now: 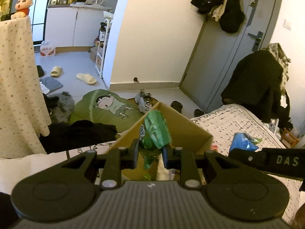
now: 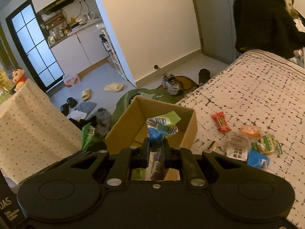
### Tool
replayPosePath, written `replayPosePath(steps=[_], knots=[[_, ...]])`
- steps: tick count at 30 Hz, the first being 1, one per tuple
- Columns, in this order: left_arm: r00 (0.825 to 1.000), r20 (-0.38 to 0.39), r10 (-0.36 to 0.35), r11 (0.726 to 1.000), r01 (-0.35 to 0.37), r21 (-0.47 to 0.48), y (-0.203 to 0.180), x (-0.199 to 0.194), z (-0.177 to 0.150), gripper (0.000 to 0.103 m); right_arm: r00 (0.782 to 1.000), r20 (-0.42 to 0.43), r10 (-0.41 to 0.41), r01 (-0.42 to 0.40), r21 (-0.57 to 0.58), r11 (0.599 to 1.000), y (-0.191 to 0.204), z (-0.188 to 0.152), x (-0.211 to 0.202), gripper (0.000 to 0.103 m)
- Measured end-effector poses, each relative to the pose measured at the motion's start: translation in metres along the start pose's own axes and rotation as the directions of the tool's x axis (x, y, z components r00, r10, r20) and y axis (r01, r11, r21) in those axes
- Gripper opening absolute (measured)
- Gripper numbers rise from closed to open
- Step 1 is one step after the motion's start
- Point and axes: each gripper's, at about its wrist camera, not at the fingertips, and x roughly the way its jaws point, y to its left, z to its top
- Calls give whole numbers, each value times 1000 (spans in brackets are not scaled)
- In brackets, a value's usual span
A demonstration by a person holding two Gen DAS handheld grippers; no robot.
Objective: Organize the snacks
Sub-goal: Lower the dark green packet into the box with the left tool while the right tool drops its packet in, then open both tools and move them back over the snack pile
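An open cardboard box (image 2: 188, 131) stands on the bed's edge; it also shows in the left wrist view (image 1: 190, 131). My left gripper (image 1: 150, 153) is shut on a green snack packet (image 1: 155, 131) and holds it over the box's near left side. That packet shows at the left in the right wrist view (image 2: 86, 136). My right gripper (image 2: 155, 149) is shut on a blue and green snack packet (image 2: 162, 126) above the box opening; it also shows in the left wrist view (image 1: 242, 141). Several loose snacks lie on the bed: a red bar (image 2: 221, 122), an orange sweet (image 2: 250, 130), a blue packet (image 2: 258, 160).
The patterned bed cover (image 2: 257, 95) stretches to the right. A cloth-covered stand (image 1: 17, 87) with a doll (image 1: 22, 6) is at the left. Shoes, slippers (image 1: 85, 78) and a green rug (image 1: 106, 108) lie on the floor beyond the box. Dark clothes (image 1: 255, 84) hang at the right.
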Motion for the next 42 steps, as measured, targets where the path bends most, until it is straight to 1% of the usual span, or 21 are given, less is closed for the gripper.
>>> replayPosePath(steps=[5, 9, 10, 13, 14, 16, 18, 19, 20, 21, 22, 23, 26, 28, 30, 31, 32, 37, 40, 42], knots=[[1000, -7, 17, 1000, -17, -10, 3, 7, 6, 23, 1000, -2, 21, -21, 1, 1000, 5, 5, 10, 12], [999, -27, 25, 1000, -25, -15, 6, 16, 11, 23, 1000, -5, 31, -31, 3, 1000, 5, 10, 16, 12], [999, -27, 32, 999, -33, -12, 6, 17, 12, 24, 999, -8, 35, -35, 6, 999, 4, 10, 17, 12], [998, 0, 65, 998, -65, 11, 5, 13, 15, 34, 999, -18, 46, -46, 15, 999, 1, 10, 20, 12], [997, 0, 74, 997, -74, 9, 6, 13, 16, 37, 998, -21, 51, -51, 21, 998, 0, 10, 21, 12], [996, -9, 85, 996, -85, -5, 10, 13, 18, 46, 998, -19, 67, -67, 42, 997, -5, 10, 21, 12], [995, -12, 100, 995, -100, -13, 13, 13, 19, 46, 996, -16, 93, -92, 51, 994, -6, 10, 20, 13], [994, -10, 110, 994, -110, -13, 14, 11, 20, 46, 994, -18, 106, -105, 47, 993, -6, 11, 20, 14], [993, -8, 117, 993, -118, -13, 15, 11, 21, 47, 993, -24, 115, -114, 43, 993, -5, 12, 19, 18], [992, -8, 127, 992, -127, -13, 15, 10, 22, 49, 993, -26, 111, -110, 40, 993, -5, 12, 18, 18], [991, -8, 134, 991, -134, -14, 15, 9, 23, 53, 994, -26, 105, -104, 38, 994, -5, 13, 16, 26], [990, -8, 141, 990, -141, -15, 15, 9, 23, 56, 995, -22, 95, -94, 40, 995, -7, 13, 13, 32], [988, 0, 153, 988, -153, -2, 11, 4, 24, 69, 996, -15, 83, -82, 61, 995, -14, 16, 2, 33], [987, 10, 161, 987, -161, 5, 8, 0, 24, 80, 997, -12, 71, -70, 75, 995, -21, 19, -5, 34], [986, 23, 163, 987, -164, 7, 6, -4, 24, 84, 999, -11, 53, -52, 83, 995, -28, 21, -14, 40], [986, 28, 163, 986, -164, 12, 3, -6, 24, 84, 999, -12, 42, -41, 83, 996, -31, 21, -19, 44], [986, 30, 161, 987, -162, 17, 1, -7, 25, 85, 999, -12, 37, -36, 83, 996, -36, 22, -21, 47], [992, 13, 126, 991, -127, 30, -11, -11, 24, 86, 1000, -2, 22, -22, 110, 994, -59, 24, -43, 52], [995, 3, 100, 994, -100, 44, -21, -12, 22, 90, 1000, 8, 7, -8, 132, 991, -72, 25, -53, 63], [996, 7, 92, 995, -92, 44, -26, -13, 21, 90, 1000, 12, -6, 5, 155, 988, -81, 26, -60, 70]])
